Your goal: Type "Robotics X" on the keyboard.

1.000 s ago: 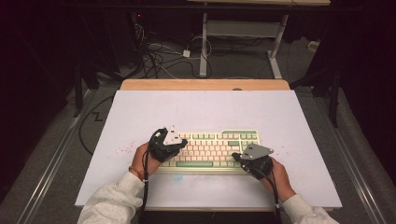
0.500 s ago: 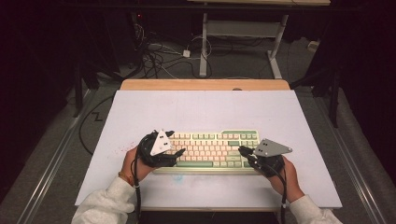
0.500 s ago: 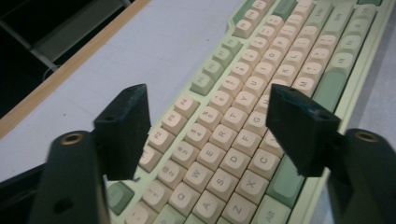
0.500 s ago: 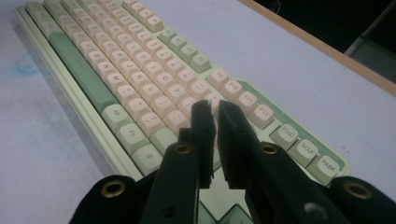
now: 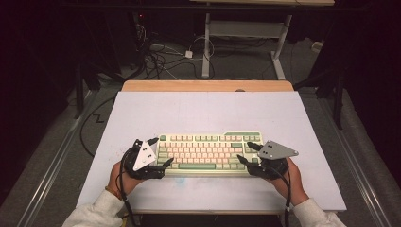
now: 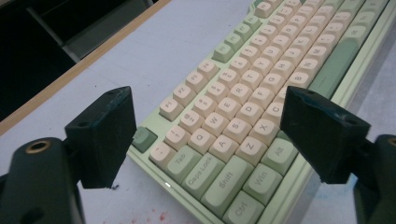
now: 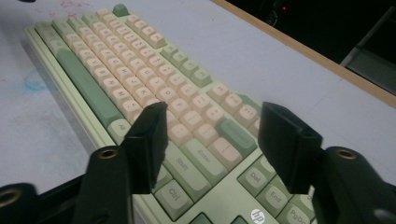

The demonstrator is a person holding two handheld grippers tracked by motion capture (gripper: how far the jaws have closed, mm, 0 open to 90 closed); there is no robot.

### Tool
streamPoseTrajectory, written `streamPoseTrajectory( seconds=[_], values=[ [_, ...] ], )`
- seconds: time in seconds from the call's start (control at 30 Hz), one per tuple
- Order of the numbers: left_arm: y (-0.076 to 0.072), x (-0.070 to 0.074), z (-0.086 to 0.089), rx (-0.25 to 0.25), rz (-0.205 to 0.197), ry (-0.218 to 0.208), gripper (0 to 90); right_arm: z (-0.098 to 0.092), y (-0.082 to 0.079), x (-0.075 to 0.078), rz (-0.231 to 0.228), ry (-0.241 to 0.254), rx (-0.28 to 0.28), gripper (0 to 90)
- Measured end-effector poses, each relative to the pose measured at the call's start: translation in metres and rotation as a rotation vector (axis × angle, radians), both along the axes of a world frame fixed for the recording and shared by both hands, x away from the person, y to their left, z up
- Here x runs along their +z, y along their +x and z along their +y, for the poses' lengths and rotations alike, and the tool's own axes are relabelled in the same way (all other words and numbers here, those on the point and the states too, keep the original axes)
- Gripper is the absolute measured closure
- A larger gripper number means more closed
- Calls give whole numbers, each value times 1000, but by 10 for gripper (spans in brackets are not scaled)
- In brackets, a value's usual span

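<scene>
The green-and-cream HP keyboard (image 5: pixel 208 150) is lying flat near the front edge of the white tabletop (image 5: pixel 203 109). The left gripper (image 5: pixel 160 152) is flanking its left end and the right gripper (image 5: pixel 248 152) its right end. Both have just been opening, their jaws spread and gripping nothing.

tools (image 5: pixel 158 156): black, two-jaw | plates: grey, three-cornered | cables: black | sleeves (image 5: pixel 92 213): white

keyboard (image 5: pixel 208 151) sitting as the one obstacle near the front edge, grippers flanking both its ends, bare white table (image 5: pixel 203 111) stretching wide open behind it
</scene>
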State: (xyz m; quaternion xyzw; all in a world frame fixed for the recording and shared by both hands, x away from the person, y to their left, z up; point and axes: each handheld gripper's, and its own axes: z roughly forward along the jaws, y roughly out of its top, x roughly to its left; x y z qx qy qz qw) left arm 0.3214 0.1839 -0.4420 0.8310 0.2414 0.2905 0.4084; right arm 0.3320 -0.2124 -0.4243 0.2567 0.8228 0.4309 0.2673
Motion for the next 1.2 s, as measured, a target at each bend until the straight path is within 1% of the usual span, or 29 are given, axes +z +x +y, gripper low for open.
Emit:
streamPoseTrajectory(
  seconds=[0.07,0.1,0.17,0.27,0.3,0.33,0.47,0.53,0.57,0.6,0.63,0.67,0.7,0.73,0.77,0.8,0.87,0.9,0.93,1.03,1.07,1.13,1.2],
  values=[
    [-3,-3,3,4,3,4,171,2,0,0,-11,-5,-13,302],
    [-4,-4,5,3,6,2,171,2,0,0,-13,5,-19,279],
    [-7,-7,7,8,10,7,171,3,0,1,-19,9,-23,221],
    [-10,-10,12,7,7,18,170,4,1,1,-19,19,-17,210],
    [-11,-11,13,7,11,15,163,5,1,1,-27,21,-15,182],
    [-12,-12,15,15,12,17,143,6,1,1,-31,20,-12,187],
    [-16,-14,21,32,17,12,146,9,1,0,-30,20,-2,194],
    [-19,-16,23,34,27,8,145,12,2,-1,-30,8,9,238],
    [-20,-17,24,38,29,12,146,14,3,-1,-24,4,23,299],
    [-21,-18,25,40,33,13,146,14,3,-1,-24,4,23,299],
    [-22,-19,26,40,42,11,146,17,4,-1,-17,3,40,380],
    [-23,-19,27,43,46,13,146,19,6,-1,-17,5,46,415],
    [-25,-20,28,45,45,10,146,19,6,-1,-17,5,46,415],
    [-26,-20,30,46,49,12,146,20,7,-1,-7,10,57,483],
    [-27,-21,31,50,52,12,146,22,8,-1,-2,9,63,524],
    [-28,-21,32,53,53,10,146,25,12,-2,8,6,68,646],
    [-30,-21,34,55,58,1,146,29,15,-1,19,-8,82,749],
    [-31,-21,35,55,60,3,146,29,15,-1,19,-8,82,749],
    [-31,-21,35,55,63,1,146,34,18,-1,25,-26,83,822],
    [-32,-22,35,55,65,5,146,44,22,-2,43,-62,95,886],
    [-32,-22,35,55,65,5,147,46,24,-3,50,-67,103,900],
    [-32,-22,35,56,63,7,147,52,27,-4,53,-85,106,900],
    [-31,-22,35,61,65,6,147,55,29,-5,57,-87,110,900]
  ],
)
